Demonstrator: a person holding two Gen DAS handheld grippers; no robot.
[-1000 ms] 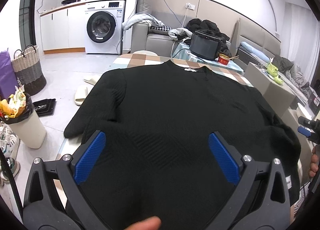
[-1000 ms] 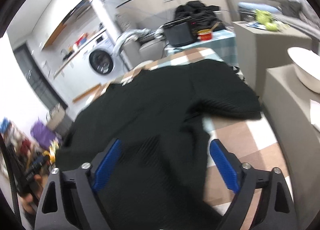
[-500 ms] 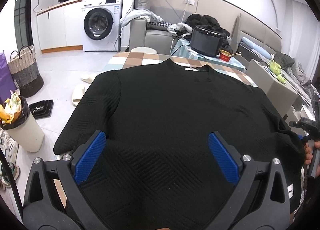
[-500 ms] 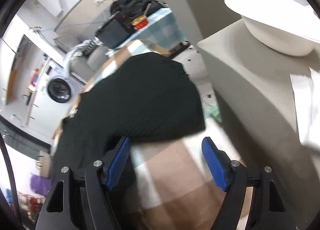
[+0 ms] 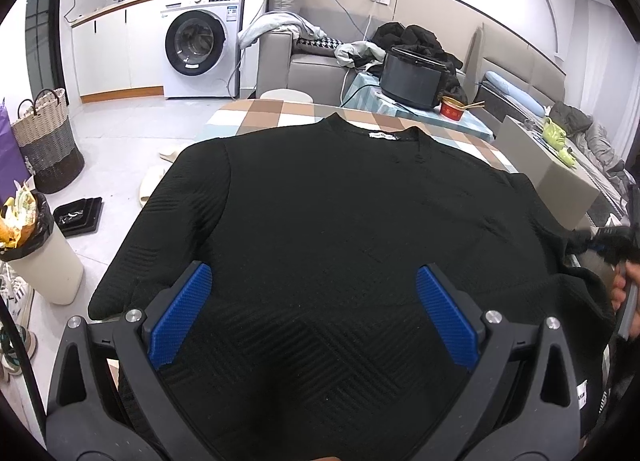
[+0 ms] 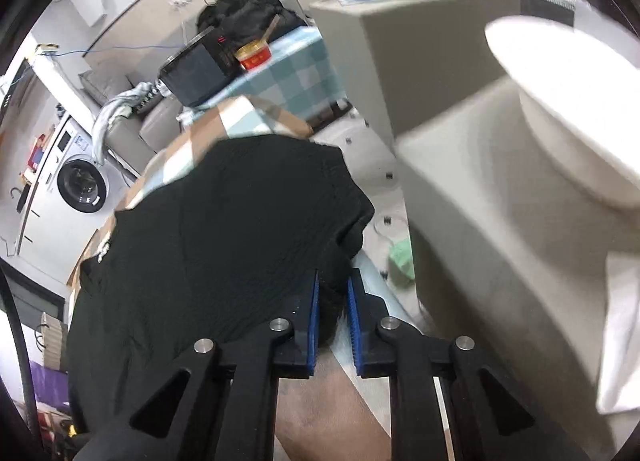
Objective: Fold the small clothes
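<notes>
A black knit sweater (image 5: 340, 213) lies flat, collar away from me, on a table with a checked cloth (image 5: 256, 117). My left gripper (image 5: 316, 313) hovers over its lower body, jaws wide open, nothing between the blue pads (image 5: 184, 313). In the right wrist view the sweater's right sleeve (image 6: 280, 197) hangs at the table's edge. My right gripper (image 6: 332, 293) is closing there, and its pads (image 6: 314, 309) pinch a fold of black sleeve cloth. That gripper (image 5: 612, 241) also shows blurred at the far right of the left wrist view, with a hand behind it.
A lined bin (image 5: 40, 261), a woven basket (image 5: 44, 141) and slippers (image 5: 152, 185) stand on the floor at left. A black cooker (image 5: 412, 77) and red cup (image 5: 452, 111) sit behind the table. A beige cabinet (image 6: 480, 221) bearing a white basin (image 6: 568, 109) stands close right of the sleeve.
My right gripper swung from over the sweater's body to the right sleeve edge and its jaws came together on the cloth. The left gripper shifted a little and stayed open.
</notes>
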